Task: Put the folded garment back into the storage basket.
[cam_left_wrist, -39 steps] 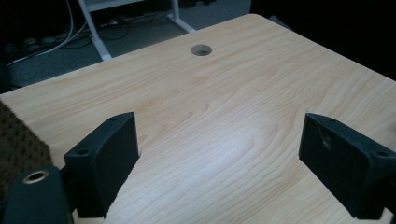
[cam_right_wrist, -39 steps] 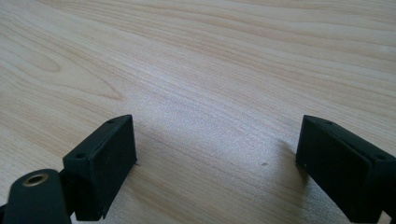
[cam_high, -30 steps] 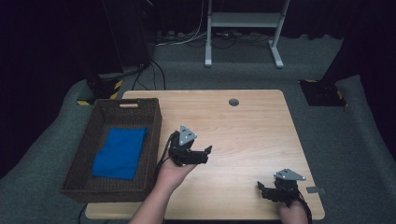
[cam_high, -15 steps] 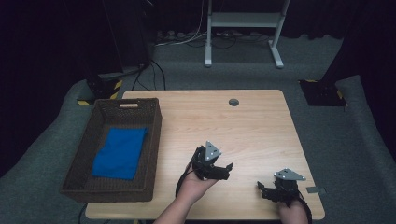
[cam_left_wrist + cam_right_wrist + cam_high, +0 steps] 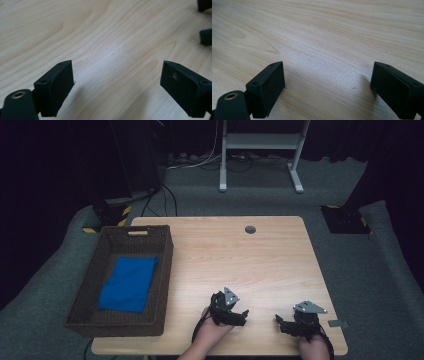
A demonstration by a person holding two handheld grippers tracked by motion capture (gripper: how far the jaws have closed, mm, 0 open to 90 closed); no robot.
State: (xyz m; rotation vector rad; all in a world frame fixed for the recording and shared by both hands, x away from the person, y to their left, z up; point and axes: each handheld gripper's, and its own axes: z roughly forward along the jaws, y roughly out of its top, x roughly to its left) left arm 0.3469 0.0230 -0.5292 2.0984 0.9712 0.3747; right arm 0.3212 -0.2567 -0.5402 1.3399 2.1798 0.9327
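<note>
High view, near edge first: state of the left gripper (image 5: 243, 317)? (Inspector)

Released. Held in a hand at the near edge of the table (image 5: 250, 265), pointing toward the right gripper (image 5: 279, 324). Confirmed in the left gripper view (image 5: 117, 87): spread wide just above bare wood, gripping nothing. Tips of the right gripper (image 5: 205, 21) also noted there, farther off at the upper right. (Assistant)

And the right one? (Inspector)

Likewise released. Found near the table's near right corner, facing the left gripper, close by but apart from it. Checked in the right gripper view (image 5: 328, 87): parted wide over plain wood grain, clamping nothing. Small grey strip (image 5: 339, 323) recorded just beside it at the table's right edge. (Assistant)

Farther out: location of the blue cloth (image 5: 127, 285)? (Inspector)

Lying flat on the floor of the brown wicker basket (image 5: 167, 270), at the table's left side, well apart from both grippers. Untouched by either. (Assistant)

Beyond that? (Inspector)

Round hole (image 5: 250, 229) logged near the far edge of the table. Past the table, dark cables (image 5: 160, 202) on grey carpet and a white stand (image 5: 260, 142) at the back. (Assistant)
</note>
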